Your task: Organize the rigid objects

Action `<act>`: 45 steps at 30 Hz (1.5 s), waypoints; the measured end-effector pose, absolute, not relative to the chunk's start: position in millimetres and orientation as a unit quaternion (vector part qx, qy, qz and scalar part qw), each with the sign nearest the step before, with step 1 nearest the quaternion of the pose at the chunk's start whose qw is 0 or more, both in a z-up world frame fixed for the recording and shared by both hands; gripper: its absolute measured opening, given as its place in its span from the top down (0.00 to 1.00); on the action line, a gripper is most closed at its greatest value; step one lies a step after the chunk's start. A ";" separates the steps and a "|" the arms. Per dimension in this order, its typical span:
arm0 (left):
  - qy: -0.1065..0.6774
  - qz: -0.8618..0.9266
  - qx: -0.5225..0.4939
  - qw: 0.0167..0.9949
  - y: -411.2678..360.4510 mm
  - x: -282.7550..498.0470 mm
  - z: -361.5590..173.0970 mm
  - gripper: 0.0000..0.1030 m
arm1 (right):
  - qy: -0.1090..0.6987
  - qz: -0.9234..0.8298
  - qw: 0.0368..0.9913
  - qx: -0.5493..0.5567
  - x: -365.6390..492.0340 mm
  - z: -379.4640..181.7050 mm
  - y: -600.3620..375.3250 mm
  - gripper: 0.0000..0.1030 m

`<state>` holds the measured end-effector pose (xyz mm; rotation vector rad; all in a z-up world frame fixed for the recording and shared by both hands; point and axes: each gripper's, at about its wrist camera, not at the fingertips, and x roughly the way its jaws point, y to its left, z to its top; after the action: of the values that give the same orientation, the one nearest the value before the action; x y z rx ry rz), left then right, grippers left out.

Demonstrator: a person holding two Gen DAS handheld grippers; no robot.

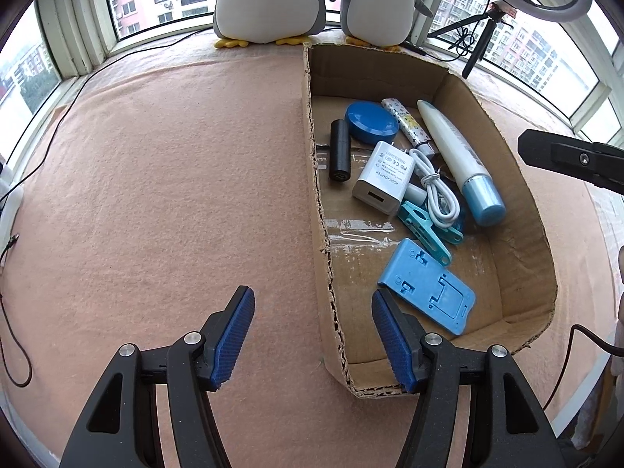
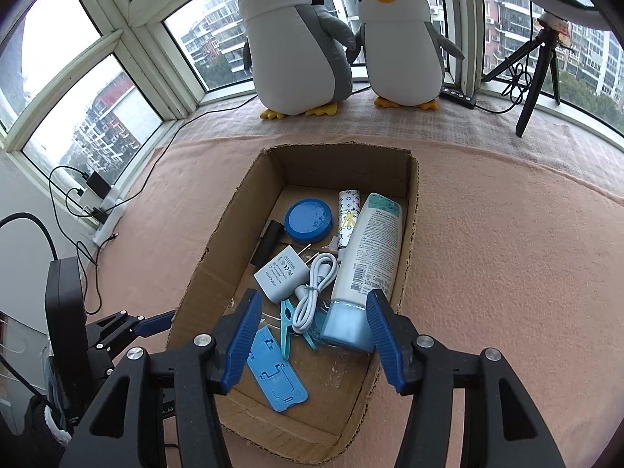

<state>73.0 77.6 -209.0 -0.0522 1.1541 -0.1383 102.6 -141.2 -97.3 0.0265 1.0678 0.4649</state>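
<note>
Brown cardboard box on pink felt cloth contains white USB charger and blue phone stand. Left gripper and right gripper: jaws wide apart, nothing held.

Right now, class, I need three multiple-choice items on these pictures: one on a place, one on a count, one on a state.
1. Where does the white charger lie?
A. On the pink cloth
B. Inside the cardboard box
C. On the windowsill

2. How many plush penguins stand at the window?
A. One
B. Two
C. Three

3. How are the left gripper and right gripper?
A. Both open and empty
B. Both shut
C. One holds the lotion tube

Answers: B, cardboard walls surround the charger; B, two sit side by side; A, both jaw pairs stand apart, nothing between them.
</note>
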 end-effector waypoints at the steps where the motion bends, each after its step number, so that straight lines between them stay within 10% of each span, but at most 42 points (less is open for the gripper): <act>1: 0.543 -0.064 -0.024 0.837 77.5 72.1 -206.7 0.36 | 0.501 0.218 0.837 0.013 100.3 -94.9 -142.4 0.45; 45: 0.340 -0.030 0.005 0.940 38.4 12.4 -46.2 0.17 | 0.344 0.108 0.933 0.016 16.6 -15.3 -195.7 0.16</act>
<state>12.4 38.4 -46.2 0.0105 0.6934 -0.0605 16.6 -195.7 -15.3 0.0332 0.7029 0.2211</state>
